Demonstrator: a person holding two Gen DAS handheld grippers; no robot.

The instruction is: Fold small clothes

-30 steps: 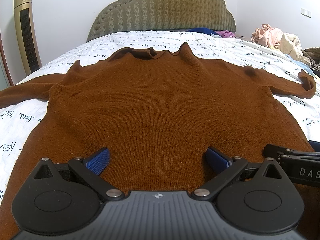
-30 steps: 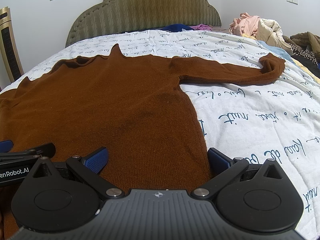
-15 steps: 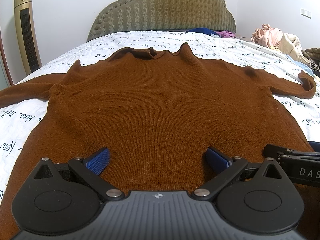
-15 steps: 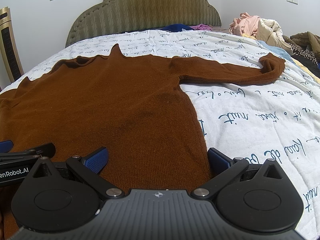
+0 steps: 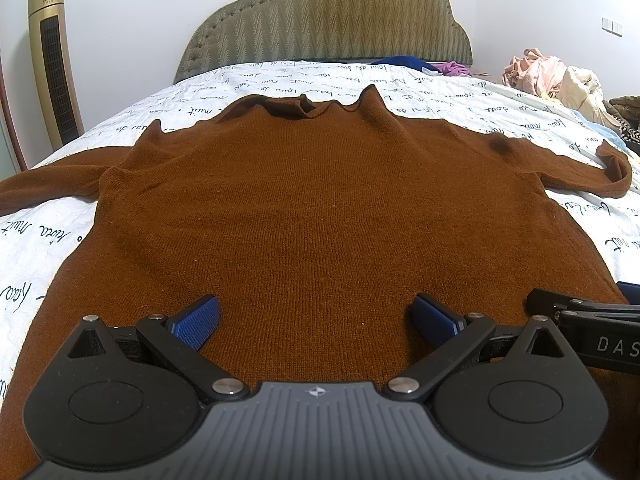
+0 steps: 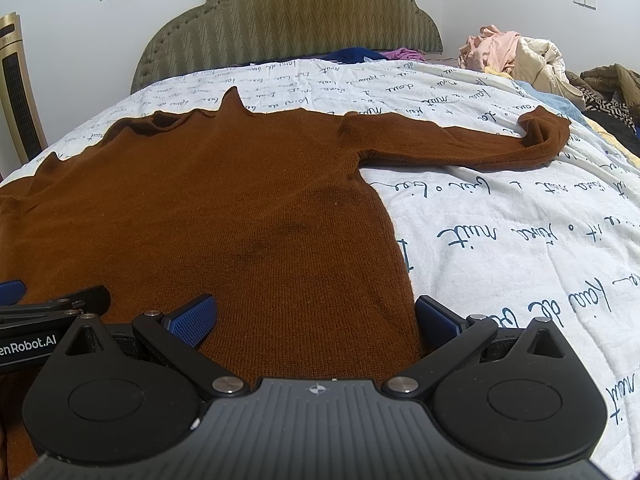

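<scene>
A bed (image 5: pixel 460 92) covered by a white quilt printed with handwriting was seen to fill the room's middle, and on it a brown sweater (image 5: pixel 320 208) was laid flat, hem nearest the cameras and collar towards the headboard (image 5: pixel 324 16). Nearest, the left gripper (image 5: pixel 316 314) was held low over the middle of the hem, its jaws spread wide with nothing held between them. The right gripper (image 6: pixel 316 314) was held level just beside it at the sweater's right hem edge, likewise wide open and empty, one finger over knit and the other over quilt. Folding was judged not yet begun; a grasp at the hem or a sleeve would be called for next. Farther off, the right sleeve (image 6: pixel 480 146) was stretched sideways, and beyond it a heap of clothes (image 6: pixel 516 56) was piled.
</scene>
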